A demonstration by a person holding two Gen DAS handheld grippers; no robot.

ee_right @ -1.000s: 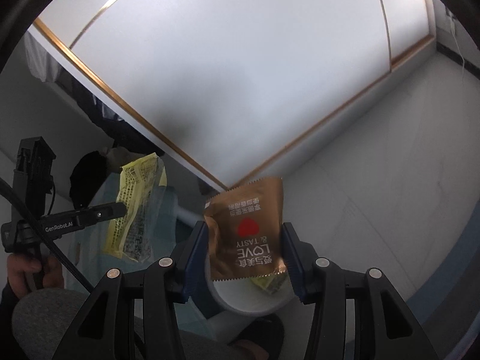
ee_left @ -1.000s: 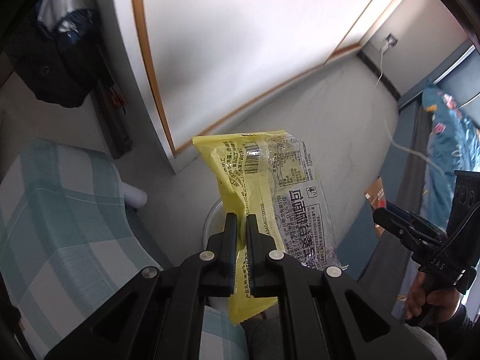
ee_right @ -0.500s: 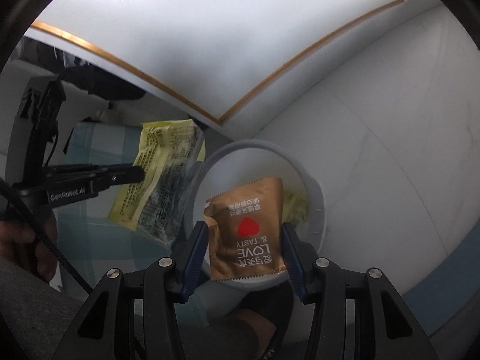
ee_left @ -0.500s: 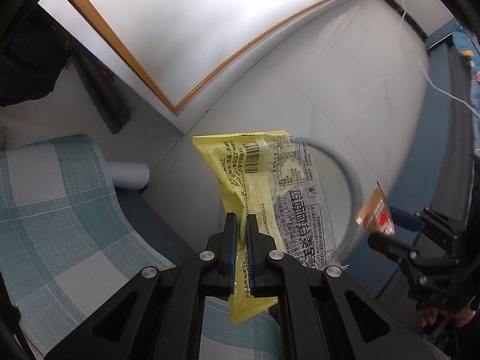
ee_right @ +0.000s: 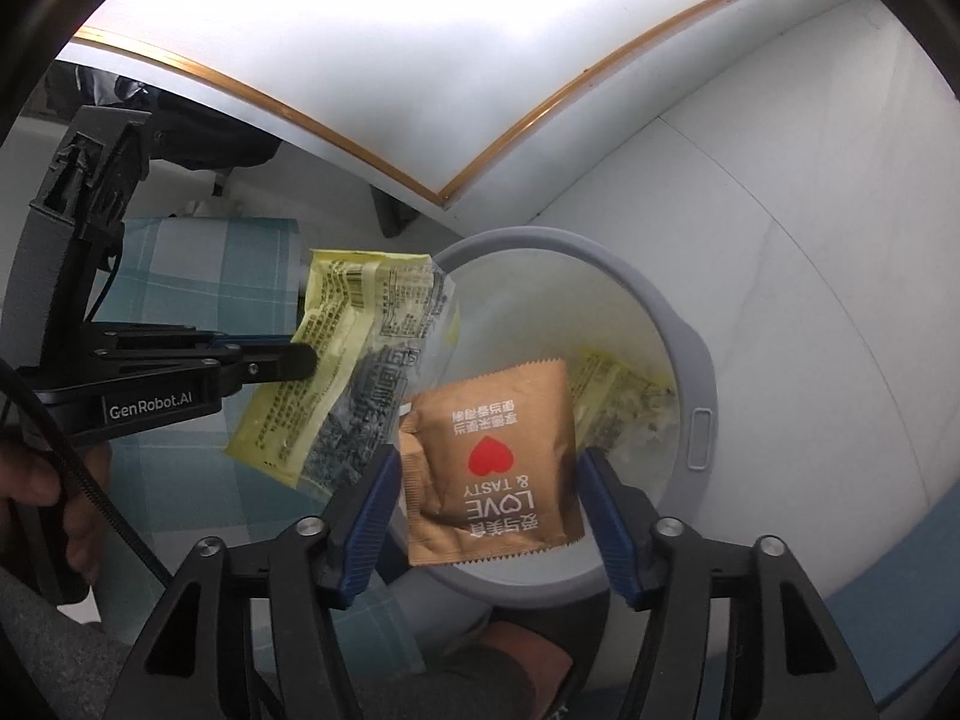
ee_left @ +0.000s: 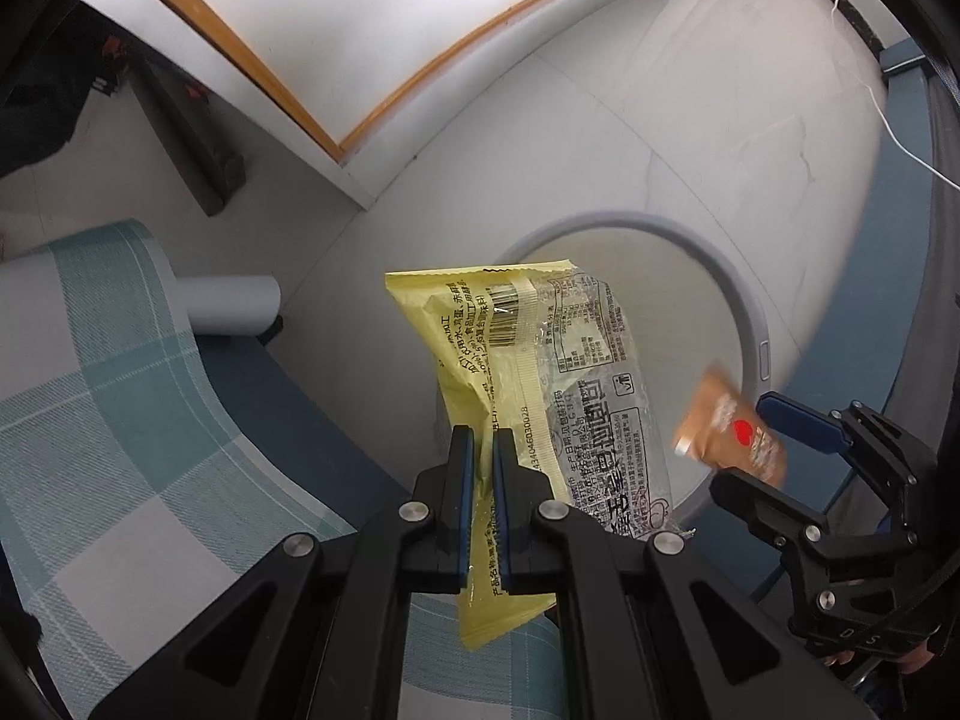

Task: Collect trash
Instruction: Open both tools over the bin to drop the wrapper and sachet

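Both grippers are black plastic frames with silver round screws at the pivots. The right gripper (ee_right: 487,483) has blue ribbed pads on its fingers (ee_right: 367,510). The left gripper (ee_right: 303,360) carries white "GenRobot.AI" lettering on its side, and a black cable (ee_right: 90,492) trails behind it.

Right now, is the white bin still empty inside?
No, a yellow wrapper already lies inside the white bin, behind the brown packet.

Daylit fisheye views with strong barrel distortion and black vignetted corners. The white panel (ee_right: 336,18) at top is overexposed, washing out detail. At right centre of the left wrist view, the brown packet (ee_left: 729,429) is motion-blurred; elsewhere focus is sharp and shadows soft.
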